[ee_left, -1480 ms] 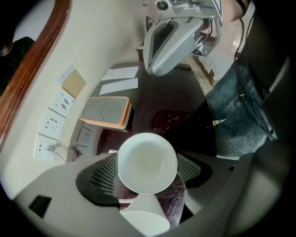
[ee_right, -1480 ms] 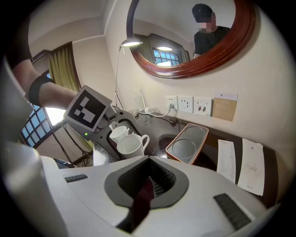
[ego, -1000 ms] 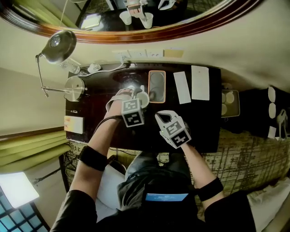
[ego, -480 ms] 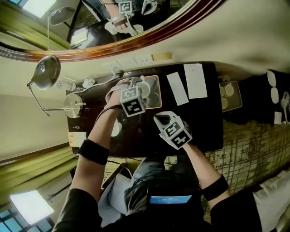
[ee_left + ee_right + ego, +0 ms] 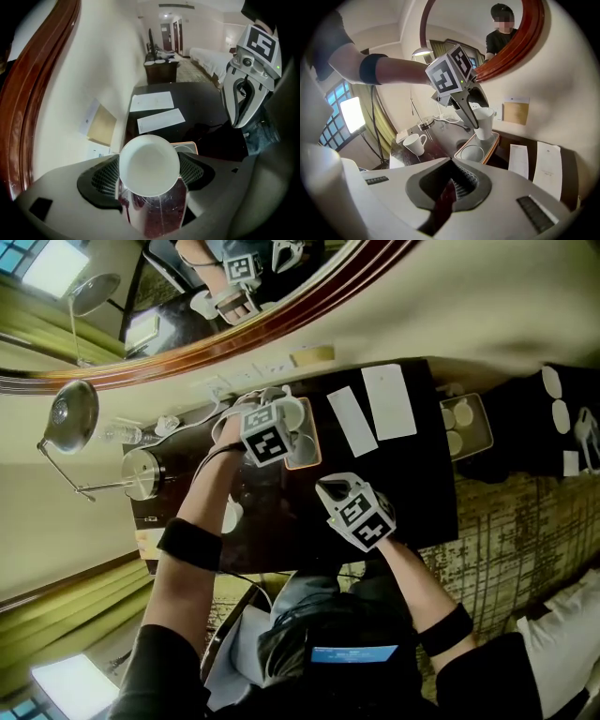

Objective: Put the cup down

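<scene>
White cup (image 5: pixel 149 164) is clamped upright in the left gripper (image 5: pixel 284 409) and held over the orange-rimmed tray (image 5: pixel 494 148) (second cup (image 5: pixel 472 153) is sat in it). Right gripper (image 5: pixel 449 197) is closed, empty. Print on the paper sheets (image 5: pixel 161 120) can't be read

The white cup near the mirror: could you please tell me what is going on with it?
A person is working at a dark desk with a gripper in each hand. The left gripper has its jaws closed on the white cup and holds it upright over the orange-rimmed tray. I cannot tell whether the cup's base touches the tray. The right gripper hangs over the desk's near side, jaws shut and empty.
</scene>
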Demonstrator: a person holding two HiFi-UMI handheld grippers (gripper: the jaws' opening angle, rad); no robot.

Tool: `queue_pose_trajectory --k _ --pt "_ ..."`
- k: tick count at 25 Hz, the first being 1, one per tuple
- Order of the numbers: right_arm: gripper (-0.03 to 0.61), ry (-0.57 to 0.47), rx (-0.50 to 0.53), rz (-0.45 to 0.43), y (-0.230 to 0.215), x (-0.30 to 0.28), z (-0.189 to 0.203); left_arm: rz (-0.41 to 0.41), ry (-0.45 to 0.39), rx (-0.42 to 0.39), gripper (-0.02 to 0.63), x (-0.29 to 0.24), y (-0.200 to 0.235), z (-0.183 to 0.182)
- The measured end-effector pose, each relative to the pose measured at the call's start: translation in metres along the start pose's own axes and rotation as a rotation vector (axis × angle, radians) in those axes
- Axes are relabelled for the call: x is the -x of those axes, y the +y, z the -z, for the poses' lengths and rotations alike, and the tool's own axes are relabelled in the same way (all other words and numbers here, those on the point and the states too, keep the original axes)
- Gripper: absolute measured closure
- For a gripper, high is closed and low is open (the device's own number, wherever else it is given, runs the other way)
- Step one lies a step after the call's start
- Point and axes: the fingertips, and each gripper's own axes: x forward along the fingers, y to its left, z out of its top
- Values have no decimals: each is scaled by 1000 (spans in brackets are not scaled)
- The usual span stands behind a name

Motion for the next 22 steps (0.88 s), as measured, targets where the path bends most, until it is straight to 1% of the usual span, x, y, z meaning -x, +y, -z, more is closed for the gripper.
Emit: queue_pose_trajectory --k 6,11,14,17,22 --pt "578 9 -20 12 -3 1 9 13 2 -1 227 -8 5 -1" --pt "578 14 -26 13 -4 0 13 27 -3 25 227 -17 3 2" --pt "578 9 -26 16 -5 1 12 36 -26 56 227 -20 3 1" --pt "578 15 -32 20 -7 2 17 40 -50 70 225 -20 4 -1" --pt "578 19 -40 24 -8 5 21 5 -68 71 214 -20 6 -2"
